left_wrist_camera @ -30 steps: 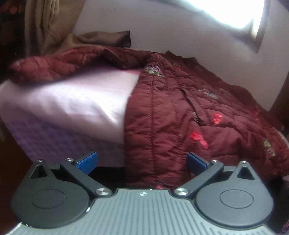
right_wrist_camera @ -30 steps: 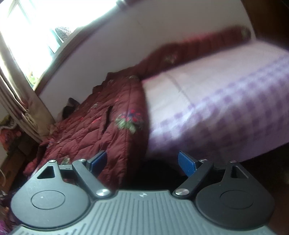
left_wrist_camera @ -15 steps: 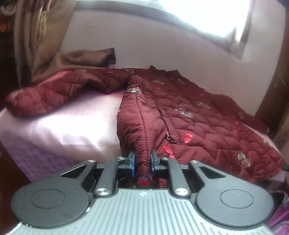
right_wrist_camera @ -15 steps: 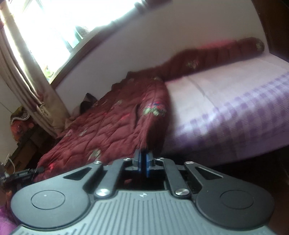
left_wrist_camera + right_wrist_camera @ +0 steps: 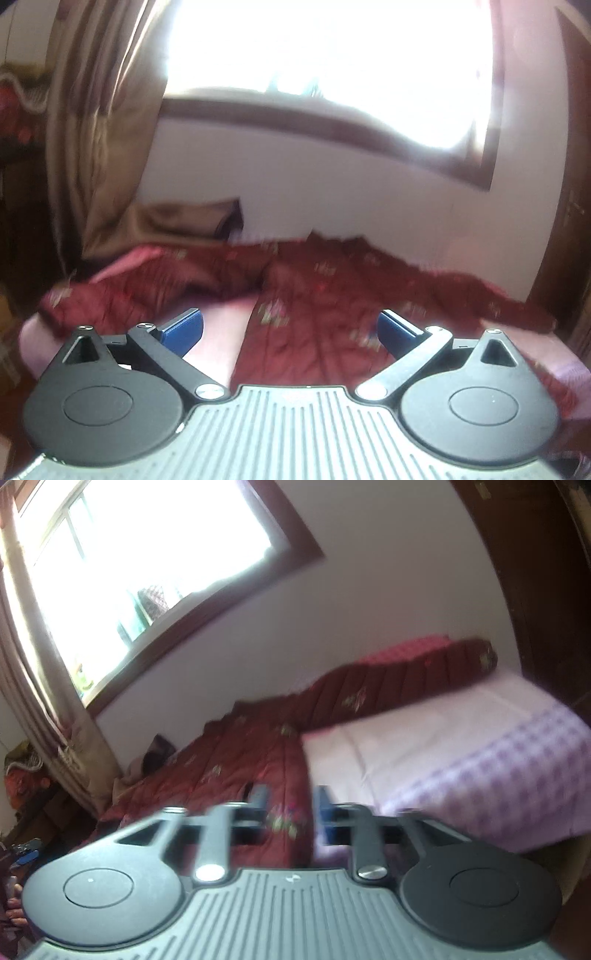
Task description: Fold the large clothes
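Note:
A dark red quilted coat (image 5: pixel 325 314) with small flower embroidery lies spread on the bed, its hem towards me. My left gripper (image 5: pixel 290 330) is wide open and empty, above the coat's near edge. In the right wrist view the coat (image 5: pixel 258 760) lies left of the bare sheet, one sleeve (image 5: pixel 417 668) stretched along the wall. My right gripper (image 5: pixel 290 806) is blurred, jaws partly open with the coat's edge seen between them; I cannot tell whether they touch it.
The bed has a pale pink sheet (image 5: pixel 424 734) and a lilac checked side (image 5: pixel 509 775). A bright window (image 5: pixel 332 48) and a beige curtain (image 5: pixel 96 122) stand behind it. A dark wooden wardrobe (image 5: pixel 546 572) is at the right.
Both grippers were shut on the coat's hem half a second ago. Both have opened, the left fully. The coat's lower edge now lies up on the bed instead of hanging over the side.

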Demonstrator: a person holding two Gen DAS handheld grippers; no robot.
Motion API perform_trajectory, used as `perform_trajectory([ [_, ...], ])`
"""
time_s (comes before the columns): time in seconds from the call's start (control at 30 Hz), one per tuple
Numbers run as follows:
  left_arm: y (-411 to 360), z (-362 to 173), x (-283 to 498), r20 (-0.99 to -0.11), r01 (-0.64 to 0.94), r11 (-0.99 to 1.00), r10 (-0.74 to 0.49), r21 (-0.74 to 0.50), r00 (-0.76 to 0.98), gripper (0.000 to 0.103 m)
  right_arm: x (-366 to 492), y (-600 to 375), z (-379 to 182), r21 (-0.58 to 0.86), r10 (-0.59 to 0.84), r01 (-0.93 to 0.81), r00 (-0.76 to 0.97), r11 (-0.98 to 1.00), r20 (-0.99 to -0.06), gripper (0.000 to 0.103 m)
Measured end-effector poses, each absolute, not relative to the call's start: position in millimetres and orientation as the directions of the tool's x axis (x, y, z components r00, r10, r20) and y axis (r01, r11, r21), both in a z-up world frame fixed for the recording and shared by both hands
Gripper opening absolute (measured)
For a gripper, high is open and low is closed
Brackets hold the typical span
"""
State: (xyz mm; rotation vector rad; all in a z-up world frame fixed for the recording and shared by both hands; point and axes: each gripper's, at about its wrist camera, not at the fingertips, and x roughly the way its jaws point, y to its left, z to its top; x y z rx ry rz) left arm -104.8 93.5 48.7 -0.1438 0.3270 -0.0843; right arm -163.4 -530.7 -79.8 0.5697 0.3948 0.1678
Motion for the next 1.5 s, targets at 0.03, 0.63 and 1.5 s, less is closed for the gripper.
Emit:
perform_trajectory([
  [0.03,88.6,52.4,-99.1,-0.296,0.071,0.983,-0.119,-0.17,0.948,0.099,-155.2,-537.0,-77.5,0.57,0.258,-0.046,0.919,0.82,-0.297,0.08],
  [0.63,-19.8,19.1,-0.5,-0.248,0.139,0.987,-0.154,-0.077,0.956,0.103,26.4,-633.9,-126.7,0.847,0.167,0.2,0.934,0.492,-0.317,0.081],
  [1.5,-32.9,-12.1,71.1,-0.453,-0.012,0.999,0.033,0.05,0.891,0.103,51.1,-458.3,-95.8,0.447,0.198,0.041,0.857,0.894,-0.476,0.093],
])
